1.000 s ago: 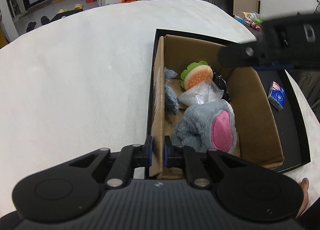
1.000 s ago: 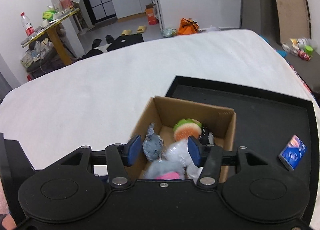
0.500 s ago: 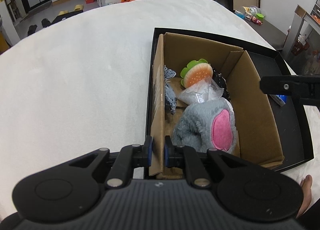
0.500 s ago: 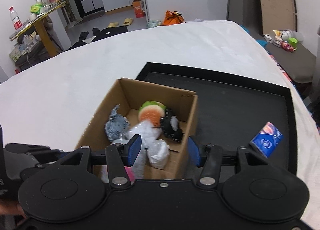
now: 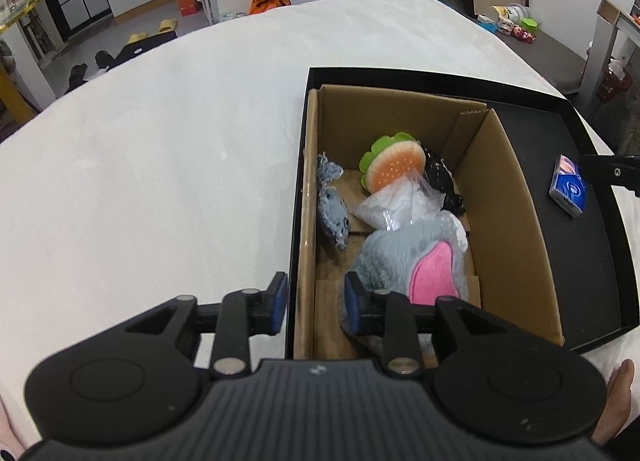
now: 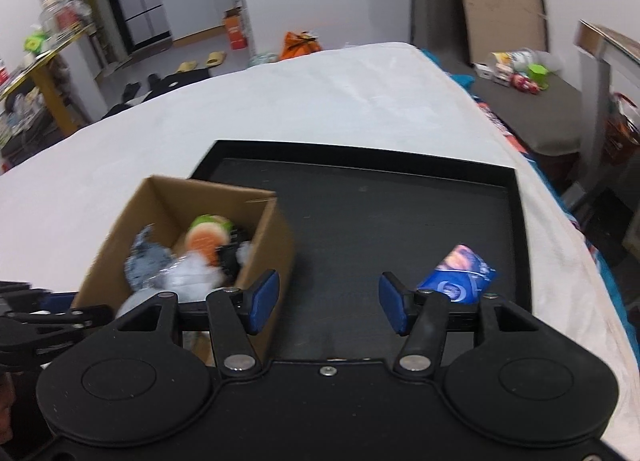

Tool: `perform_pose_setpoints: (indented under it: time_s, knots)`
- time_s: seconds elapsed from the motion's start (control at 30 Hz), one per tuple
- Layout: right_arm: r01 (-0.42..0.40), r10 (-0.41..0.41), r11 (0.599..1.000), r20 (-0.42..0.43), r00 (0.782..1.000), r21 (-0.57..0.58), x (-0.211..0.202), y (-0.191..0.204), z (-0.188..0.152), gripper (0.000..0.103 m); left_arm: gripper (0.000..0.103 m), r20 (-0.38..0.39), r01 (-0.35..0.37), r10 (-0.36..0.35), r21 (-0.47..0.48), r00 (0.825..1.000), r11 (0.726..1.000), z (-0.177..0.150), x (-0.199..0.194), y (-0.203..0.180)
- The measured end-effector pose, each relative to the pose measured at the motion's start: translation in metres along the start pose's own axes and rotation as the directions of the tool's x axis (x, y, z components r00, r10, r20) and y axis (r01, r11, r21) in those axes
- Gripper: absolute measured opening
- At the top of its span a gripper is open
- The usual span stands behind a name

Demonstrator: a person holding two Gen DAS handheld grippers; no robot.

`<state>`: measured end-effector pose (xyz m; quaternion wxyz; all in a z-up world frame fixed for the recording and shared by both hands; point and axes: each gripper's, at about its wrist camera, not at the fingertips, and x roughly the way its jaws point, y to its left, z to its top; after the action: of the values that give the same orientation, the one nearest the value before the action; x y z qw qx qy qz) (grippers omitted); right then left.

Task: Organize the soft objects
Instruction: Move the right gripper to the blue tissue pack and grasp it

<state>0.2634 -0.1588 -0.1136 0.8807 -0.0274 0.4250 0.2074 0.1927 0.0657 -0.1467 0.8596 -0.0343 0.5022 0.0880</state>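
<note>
While left gripper (image 5: 316,303) straddles box wall (image 5: 306,221), apparently untouching.

The cardboard box (image 6: 256,249) and its toys smear with blur; the grey plush (image 5: 404,261) sits half hidden behind a finger.

1. A brown cardboard box (image 5: 500,197) stands open-topped at the left end of a shallow black tray (image 5: 592,261), on a white cloth.
2. A grey plush (image 5: 400,253) with a pink patch fills the box's near end, slumped against the right wall.
3. A small grey-blue knitted toy (image 5: 334,209) lies along the left wall.
4. A burger-shaped plush (image 5: 394,169), orange bun with green frill, leans tilted towards the far end.
5. A crumpled clear plastic bag (image 5: 394,203) of white stuffing sits between burger and grey plush.
6. A black, white-dotted soft item (image 5: 440,179) lies just beside the burger.
7. A blue tissue pack (image 6: 456,277) lies on the tray, well apart from the box.
</note>
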Motion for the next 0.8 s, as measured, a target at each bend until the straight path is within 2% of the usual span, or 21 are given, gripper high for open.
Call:
perform_pose_setpoints:
  time_s: [0.2, 0.27, 0.33, 0.5, 0.57, 0.67, 0.8]
  knots:
    - [0.029, -0.029, 0.996, 0.000, 1.000, 0.082, 0.015, -0.032, -0.003, 0.056, 0.037, 0.009, -0.030, 0.030, 0.014, 1.000, 0.999, 0.008, -0.003, -0.007]
    - [0.044, -0.044, 0.992, 0.002, 0.999, 0.116, 0.021, -0.041, -0.006, 0.058, 0.041, 0.010, -0.042, 0.042, 0.019, 0.999, 0.999, 0.011, -0.002, -0.009]
    - [0.064, -0.065, 0.987, 0.003, 0.998, 0.145, 0.027, -0.048, -0.010, 0.065, 0.046, 0.009, -0.053, 0.052, 0.025, 0.999, 0.998, 0.014, -0.001, -0.012]
    - [0.088, -0.087, 0.969, -0.016, 0.996, 0.232, 0.046, -0.068, -0.019, 0.066, 0.052, 0.009, -0.081, 0.081, 0.056, 0.997, 0.995, 0.023, 0.004, -0.020]
    - [0.101, -0.097, 0.964, -0.029, 0.995, 0.247, 0.055, -0.072, -0.020, 0.066, 0.054, 0.007, -0.093, 0.093, 0.062, 0.996, 0.994, 0.026, 0.007, -0.021]
    - [0.135, -0.131, 0.956, -0.036, 0.991, 0.261, 0.066, -0.078, -0.023, 0.077, 0.055, 0.001, -0.107, 0.107, 0.063, 0.994, 0.992, 0.030, 0.012, -0.024]
    - [0.177, -0.169, 0.951, -0.056, 0.984, 0.253, 0.083, -0.085, -0.025, 0.078, 0.055, -0.014, -0.124, 0.125, 0.073, 0.992, 0.990, 0.035, 0.020, -0.030]
